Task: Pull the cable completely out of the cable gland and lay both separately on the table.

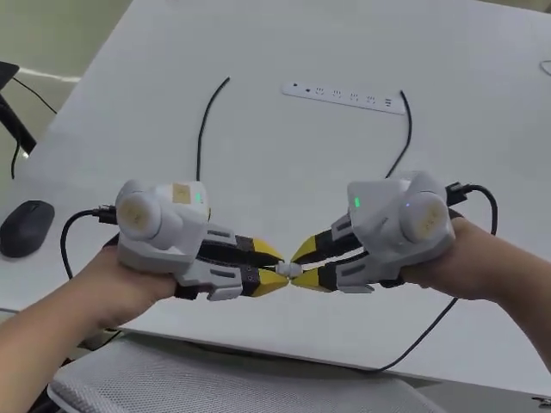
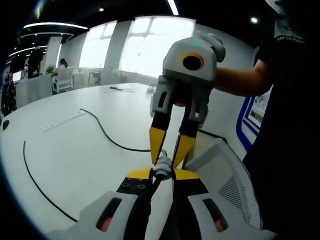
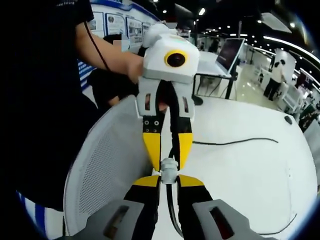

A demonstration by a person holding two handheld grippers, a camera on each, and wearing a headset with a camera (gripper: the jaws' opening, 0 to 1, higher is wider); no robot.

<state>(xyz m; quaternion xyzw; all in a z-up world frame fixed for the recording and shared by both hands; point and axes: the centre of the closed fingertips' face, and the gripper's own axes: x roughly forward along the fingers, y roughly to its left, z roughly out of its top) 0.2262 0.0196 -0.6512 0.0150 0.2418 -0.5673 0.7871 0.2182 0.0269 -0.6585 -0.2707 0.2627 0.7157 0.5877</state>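
In the head view my two grippers meet tip to tip above the near table edge. The small pale cable gland (image 1: 288, 272) sits right at the meeting point. My left gripper (image 1: 277, 275) is shut on the cable gland (image 2: 161, 172), which lies between its yellow fingertips (image 2: 137, 173). Facing it, my right gripper (image 1: 301, 268) is shut on the black cable (image 3: 170, 200) just beyond the gland (image 3: 169, 170). A loose stretch of that cable curves back between the right jaws. The cable (image 2: 176, 146) also runs up between the right gripper's fingers in the left gripper view.
A white power strip (image 1: 344, 95) lies at the back of the white table (image 1: 284, 163), its black lead (image 1: 405, 138) running toward me. Another black cable (image 1: 202, 129) crosses the table's left half. A dark mouse (image 1: 26, 226) sits far left. A mesh chair back (image 1: 215, 379) stands below the table edge.
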